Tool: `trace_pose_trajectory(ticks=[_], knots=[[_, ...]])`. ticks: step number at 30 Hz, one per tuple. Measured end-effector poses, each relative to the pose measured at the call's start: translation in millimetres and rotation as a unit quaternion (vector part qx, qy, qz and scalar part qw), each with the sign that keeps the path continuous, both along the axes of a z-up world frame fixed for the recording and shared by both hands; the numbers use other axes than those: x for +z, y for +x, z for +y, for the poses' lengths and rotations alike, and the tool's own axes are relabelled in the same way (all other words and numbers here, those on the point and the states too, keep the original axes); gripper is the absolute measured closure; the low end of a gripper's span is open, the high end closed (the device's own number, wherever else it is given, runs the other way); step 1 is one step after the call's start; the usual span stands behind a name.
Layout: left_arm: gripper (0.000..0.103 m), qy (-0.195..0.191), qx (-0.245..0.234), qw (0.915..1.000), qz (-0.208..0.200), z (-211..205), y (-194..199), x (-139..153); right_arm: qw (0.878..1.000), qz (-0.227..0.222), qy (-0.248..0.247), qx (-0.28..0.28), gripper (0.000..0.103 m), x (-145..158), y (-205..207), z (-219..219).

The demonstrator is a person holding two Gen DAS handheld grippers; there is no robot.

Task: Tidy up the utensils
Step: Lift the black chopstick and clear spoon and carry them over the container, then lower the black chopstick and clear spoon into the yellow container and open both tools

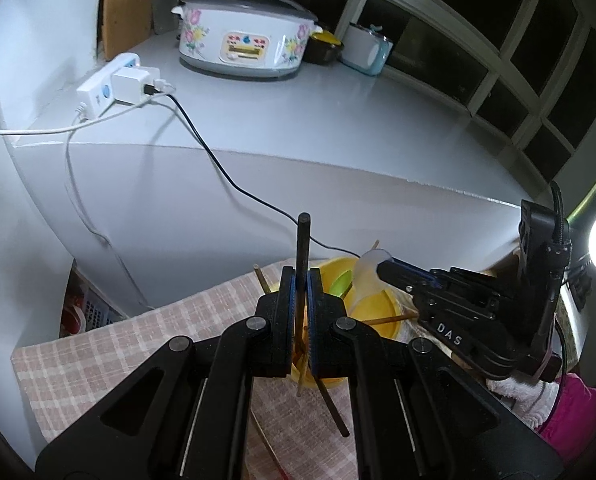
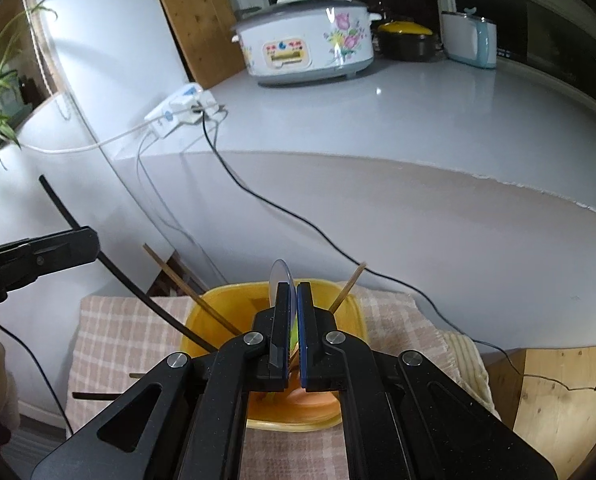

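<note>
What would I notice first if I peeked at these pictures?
Probably the yellow tub on the checked cloth, with wooden chopsticks poking out. The left gripper pinches a black chopstick and the right gripper a clear spoon. Behind, a flowery cooker sits on the counter.

Right hand-held gripper (image 2: 294,322) pinched on a clear plastic spoon (image 2: 281,276), spoon bowl sticking up past the tips, above a yellow tub (image 2: 202,316). Tub sits on a pink checked cloth (image 2: 110,344), two wooden chopsticks (image 2: 190,284) leaning in it. Left hand-held gripper (image 2: 38,258) at left edge clamps a black chopstick (image 2: 138,292) that slants down to the tub. Flowered cooker (image 2: 306,46) on grey surface (image 2: 418,120) behind.
</note>
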State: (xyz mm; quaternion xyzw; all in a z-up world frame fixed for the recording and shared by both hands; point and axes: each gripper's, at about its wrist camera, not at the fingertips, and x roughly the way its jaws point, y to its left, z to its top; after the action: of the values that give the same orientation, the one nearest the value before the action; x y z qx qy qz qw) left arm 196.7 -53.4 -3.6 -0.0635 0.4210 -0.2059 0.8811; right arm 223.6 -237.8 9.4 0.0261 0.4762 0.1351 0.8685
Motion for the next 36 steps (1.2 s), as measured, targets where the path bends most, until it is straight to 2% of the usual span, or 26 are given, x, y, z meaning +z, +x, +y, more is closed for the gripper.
trace_pose_trajectory(ticks=[21, 36], knots=[[0.100, 0.023, -0.028, 0.9979, 0.054, -22.0, 16.2, -44.5, 0.999, 0.047, -0.009, 0.010, 0.100, -30.4, 1.4, 12.5], [0.100, 0.031, -0.031, 0.9969, 0.066, -23.4, 16.5, -53.3, 0.998, 0.060, -0.013, 0.014, 0.099, -32.7, -0.6, 13.6]])
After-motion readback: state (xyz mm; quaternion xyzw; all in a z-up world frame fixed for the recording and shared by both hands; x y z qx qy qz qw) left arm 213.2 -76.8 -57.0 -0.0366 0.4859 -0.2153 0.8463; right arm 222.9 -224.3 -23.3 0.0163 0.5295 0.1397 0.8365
